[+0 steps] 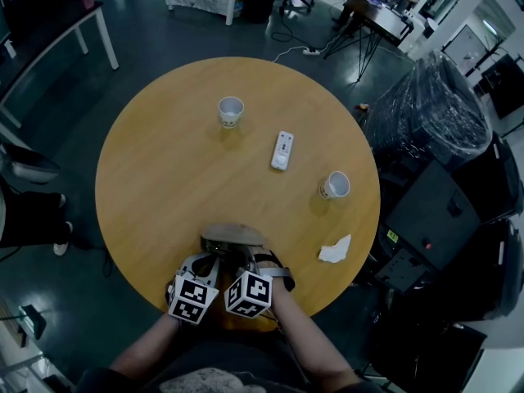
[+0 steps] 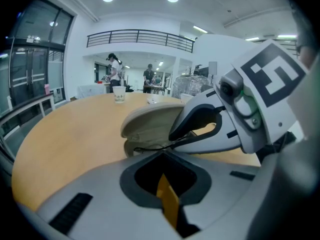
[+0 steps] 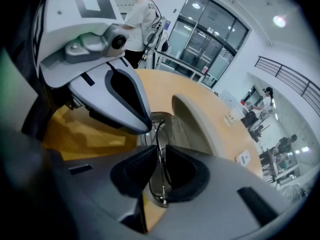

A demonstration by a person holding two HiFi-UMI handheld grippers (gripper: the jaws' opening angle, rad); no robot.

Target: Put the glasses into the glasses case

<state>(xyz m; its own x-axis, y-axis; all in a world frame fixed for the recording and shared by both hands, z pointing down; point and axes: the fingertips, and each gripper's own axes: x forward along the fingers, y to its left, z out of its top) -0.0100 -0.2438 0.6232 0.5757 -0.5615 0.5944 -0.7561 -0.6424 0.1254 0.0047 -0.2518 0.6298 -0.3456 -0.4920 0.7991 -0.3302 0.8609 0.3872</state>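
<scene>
At six o'clock on the bench (image 1: 164, 178), the right tool (image 3: 159, 149) pinches the thin glasses (image 3: 157, 134) over the open glasses case (image 1: 233, 236). The left tool (image 2: 162, 154) is squeezed together, its tip right by the frame. Well apart sit the far cup (image 1: 231, 110) at twelve, the near cup (image 1: 335, 185) at three, a remote (image 1: 282, 150) and a tissue (image 1: 335, 250).
</scene>
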